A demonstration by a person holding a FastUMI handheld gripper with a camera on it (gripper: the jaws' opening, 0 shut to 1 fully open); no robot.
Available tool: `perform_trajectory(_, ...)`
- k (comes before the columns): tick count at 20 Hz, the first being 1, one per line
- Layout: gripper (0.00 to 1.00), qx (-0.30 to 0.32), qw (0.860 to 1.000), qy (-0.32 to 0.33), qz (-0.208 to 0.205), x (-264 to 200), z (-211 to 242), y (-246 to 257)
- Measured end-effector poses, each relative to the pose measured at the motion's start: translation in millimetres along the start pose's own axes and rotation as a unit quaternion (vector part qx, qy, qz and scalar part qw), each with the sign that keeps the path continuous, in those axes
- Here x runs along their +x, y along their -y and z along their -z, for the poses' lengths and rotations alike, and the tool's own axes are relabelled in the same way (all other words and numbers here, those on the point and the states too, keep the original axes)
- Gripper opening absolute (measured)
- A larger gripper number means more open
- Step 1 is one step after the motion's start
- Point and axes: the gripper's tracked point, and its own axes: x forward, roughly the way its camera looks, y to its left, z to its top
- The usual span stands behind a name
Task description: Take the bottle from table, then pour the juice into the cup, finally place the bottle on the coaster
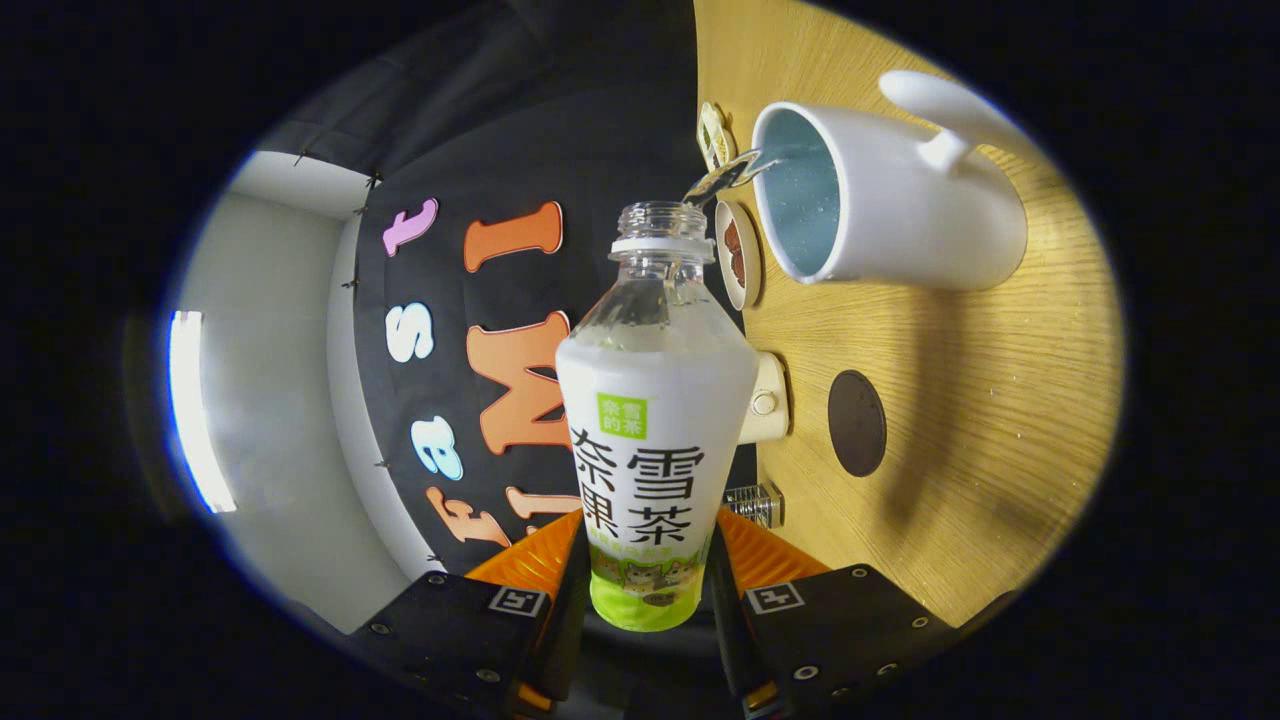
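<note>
Between the fingers (645, 580) the bottle (655, 440) is gripped tight, tipped sideways. Its mouth is pointed at the cup (900, 215); liquid is probably being poured.

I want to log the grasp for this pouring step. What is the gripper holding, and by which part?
The gripper holds the clear plastic bottle with a white and green label, both fingers pressing its lower body.

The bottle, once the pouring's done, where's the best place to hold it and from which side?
Hold the bottle as the gripper does now: by its lower body, a finger on each side over the label. The walls there are wide and nearly straight, while the shoulder tapers to a narrow open neck, where liquid is running into the cup.
</note>
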Motion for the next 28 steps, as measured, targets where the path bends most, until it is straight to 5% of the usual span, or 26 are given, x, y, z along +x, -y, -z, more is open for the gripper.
perform_trajectory(28, 0.58, 0.08, 0.996, -0.001, -0.028, 0, -4, -23)
